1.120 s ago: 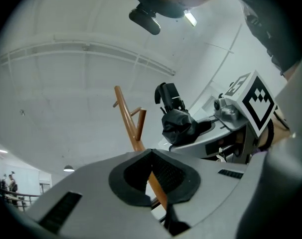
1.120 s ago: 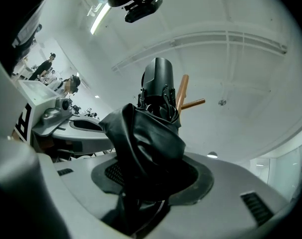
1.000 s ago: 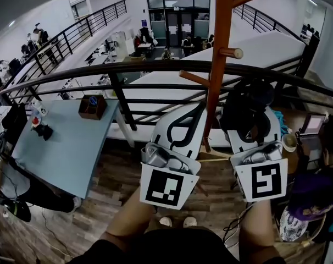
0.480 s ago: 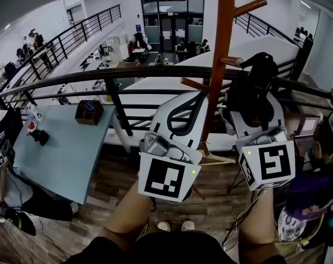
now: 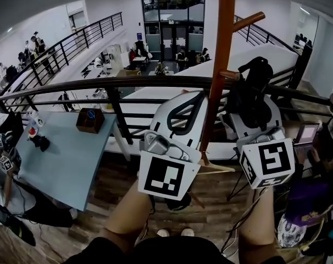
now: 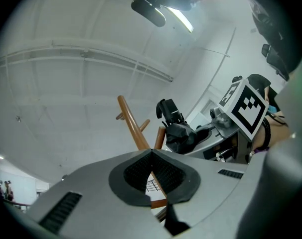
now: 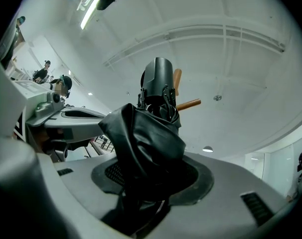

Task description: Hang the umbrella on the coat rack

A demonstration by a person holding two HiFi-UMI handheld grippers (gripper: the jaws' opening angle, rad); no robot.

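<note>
While the person's forearms reach up from the bottom of the head view, the right gripper sits right of centre, clamped on the folded black umbrella, whose crumpled fabric fills the space between the pads in the right gripper view. The umbrella stands up out of the jaws, and its top end lies just right of a short peg on the wooden coat rack; whether it touches that peg I cannot tell. Seen from the right gripper view, the umbrella's cylindrical end rises in front of the pole, with another peg jutting out to its right. The left gripper is just left of the pole, its jaw tips closed together with nothing in them; the pole shows behind them in the left gripper view. Behind the rack runs a dark railing, and at the left of the head view stands a pale blue table bearing a small brown box.
</note>
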